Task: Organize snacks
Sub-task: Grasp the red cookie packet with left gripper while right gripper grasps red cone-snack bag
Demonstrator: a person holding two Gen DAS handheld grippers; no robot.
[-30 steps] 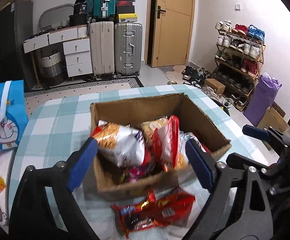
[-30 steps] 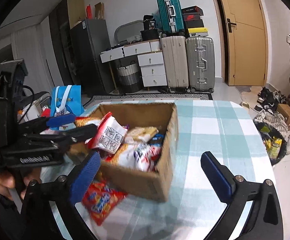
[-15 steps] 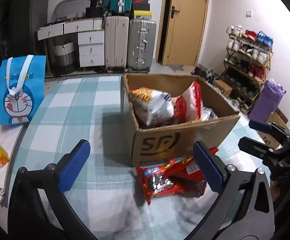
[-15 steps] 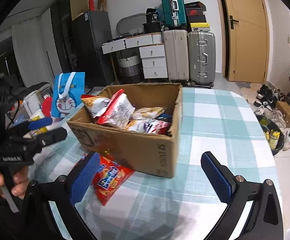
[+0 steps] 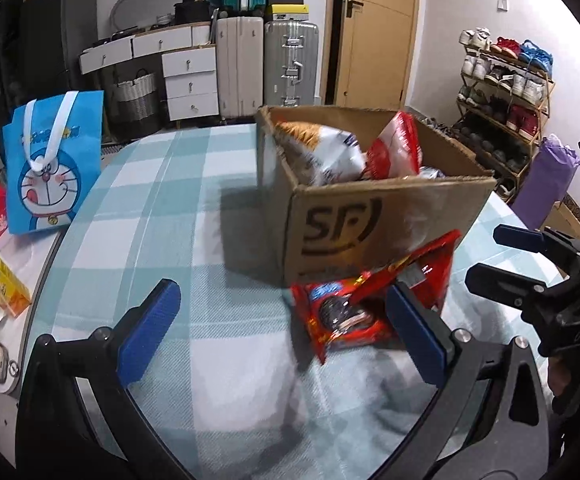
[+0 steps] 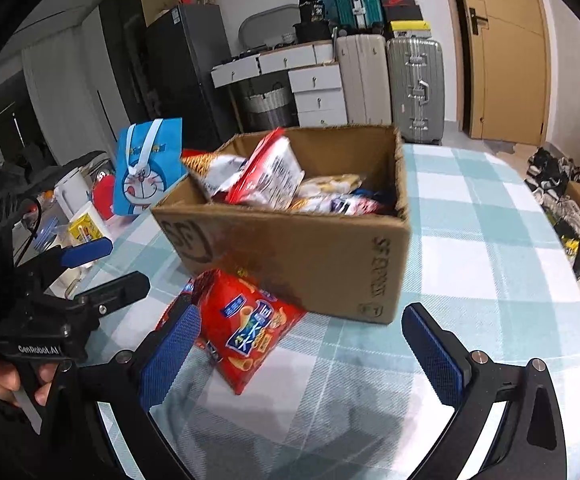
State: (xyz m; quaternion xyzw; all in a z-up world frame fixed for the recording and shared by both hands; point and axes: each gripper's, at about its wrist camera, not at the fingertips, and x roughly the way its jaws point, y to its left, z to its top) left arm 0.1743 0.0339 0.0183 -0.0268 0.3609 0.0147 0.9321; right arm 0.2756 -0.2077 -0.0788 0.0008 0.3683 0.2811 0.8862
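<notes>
The left gripper [image 5: 282, 330] stands spread wide with nothing between its blue pads, and the right gripper [image 6: 309, 352] is likewise released and empty. Both point down at the table from the near side of the box, which suits a hand lining up a fresh pick rather than carrying anything.

Just ahead of both tongs, nearest their tips, lie the red snack packets [image 5: 373, 304], leaning against the foot of the cardboard box [image 5: 377, 220]. In the right wrist view the red bag [image 6: 246, 320] sits just beyond the right gripper's left pad. They look like the only snacks outside the box, so they are probably next.

Beyond them the box is already heaped with packets [image 6: 274, 176], some poking above the rim.

Further left of the left gripper, a blue cartoon bag [image 5: 52, 164] stands upright at the edge of the checked tablecloth [image 5: 162, 208].
</notes>
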